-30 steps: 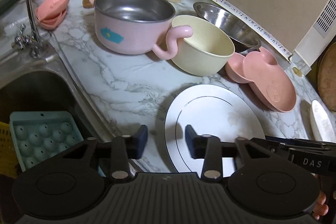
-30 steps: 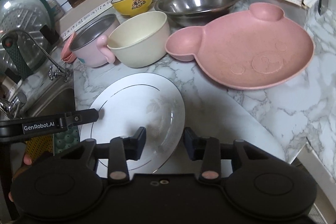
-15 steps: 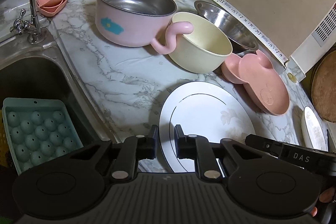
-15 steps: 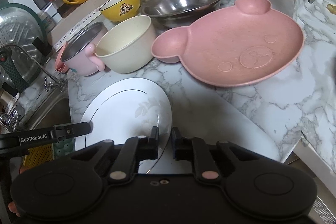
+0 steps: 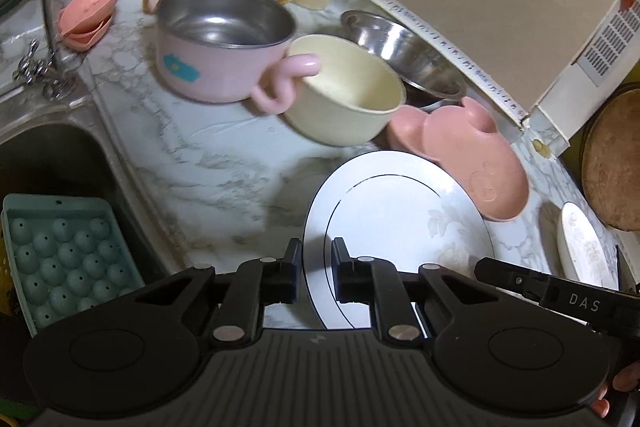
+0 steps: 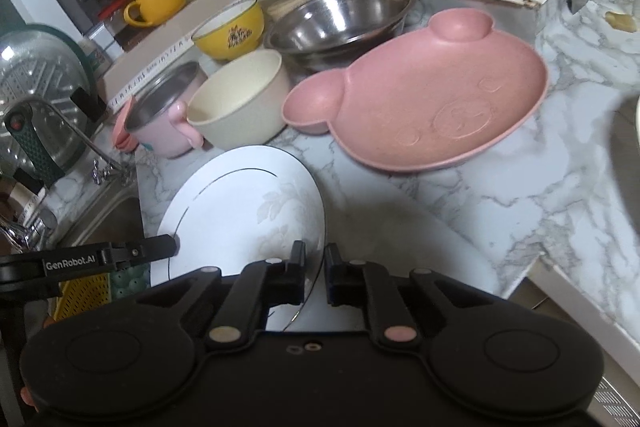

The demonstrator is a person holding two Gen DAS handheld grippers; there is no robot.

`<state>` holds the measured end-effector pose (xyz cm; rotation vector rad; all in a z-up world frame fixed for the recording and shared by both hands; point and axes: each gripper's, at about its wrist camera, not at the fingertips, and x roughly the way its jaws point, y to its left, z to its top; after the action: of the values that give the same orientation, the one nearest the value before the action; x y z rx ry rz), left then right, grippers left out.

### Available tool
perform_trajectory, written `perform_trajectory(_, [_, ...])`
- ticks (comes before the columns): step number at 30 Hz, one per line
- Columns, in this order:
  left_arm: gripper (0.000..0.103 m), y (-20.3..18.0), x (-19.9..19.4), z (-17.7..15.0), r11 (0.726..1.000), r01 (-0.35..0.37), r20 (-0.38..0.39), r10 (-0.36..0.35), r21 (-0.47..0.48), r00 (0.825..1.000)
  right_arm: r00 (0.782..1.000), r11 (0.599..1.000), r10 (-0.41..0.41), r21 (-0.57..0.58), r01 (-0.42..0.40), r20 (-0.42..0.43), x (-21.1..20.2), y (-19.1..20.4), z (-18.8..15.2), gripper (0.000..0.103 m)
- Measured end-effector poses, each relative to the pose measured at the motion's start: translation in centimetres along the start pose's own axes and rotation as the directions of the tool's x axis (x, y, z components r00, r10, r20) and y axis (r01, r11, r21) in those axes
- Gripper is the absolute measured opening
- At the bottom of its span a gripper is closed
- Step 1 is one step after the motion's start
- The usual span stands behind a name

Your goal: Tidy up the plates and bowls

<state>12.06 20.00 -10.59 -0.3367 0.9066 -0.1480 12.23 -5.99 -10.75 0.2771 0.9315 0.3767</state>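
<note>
Plate: the round white china plate with a thin dark ring [image 5: 400, 223] has come up off the marble counter [image 5: 224, 163], in front of the cream bowl [image 5: 348, 95].
Change: a second ago my jaws stood wide; now both pinch its rim, so it can be carried.
Left gripper [image 5: 316, 275]: clenched on the near-left rim.
Right gripper [image 6: 314, 273]: clenched on the right rim.
Pose: both slant downward.

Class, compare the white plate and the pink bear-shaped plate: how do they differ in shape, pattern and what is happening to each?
The white plate is round; the pink plate has a bear's outline with two ear cups. The white plate shows a thin dark ring and pale flowers; the pink plate has a raised bear face. The left gripper and right gripper pinch the white plate's rim; the pink plate lies untouched, its edge resting on the steel bowl. Both are shallow.
</note>
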Motion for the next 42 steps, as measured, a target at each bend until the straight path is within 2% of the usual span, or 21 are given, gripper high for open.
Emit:
perform_trajectory(12, [0.014,-8.9,0.6,1.3,0.988,0.106,-0.013,-0.105,0.11,0.994,0.994,0.995,-0.068,0.085,0.061,0.084,-6.3,-5.3,1.3,0.01])
perform_trajectory(19, [0.014,-15.7,2.5,1.4,0.967,0.171,-0.046,-0.165,0.188,0.985,0.982,0.979,-0.134,0.173,0.11,0.134,-10.5,-10.8,1.6,0.01])
perform_trajectory(26, [0.014,-22.3,5.2,0.7,0.935,0.231,-0.084,-0.216,0.271,0.973,0.964,0.956,-0.208,0.242,0.164,0.168,-14.2,-16.2,1.5,0.01])
perform_trajectory(34, [0.014,-28.5,9.4,-0.2,0.903,0.264,-0.148,-0.226,0.339,0.963,0.944,0.923,-0.287,0.31,0.227,0.162,-16.3,-21.8,1.0,0.011])
perform_trajectory(42, [0.014,-32.6,12.7,-1.8,0.88,0.256,-0.194,-0.192,0.4,0.962,0.933,0.893,-0.336,0.356,0.273,0.127,-16.3,-26.3,0.3,0.011])
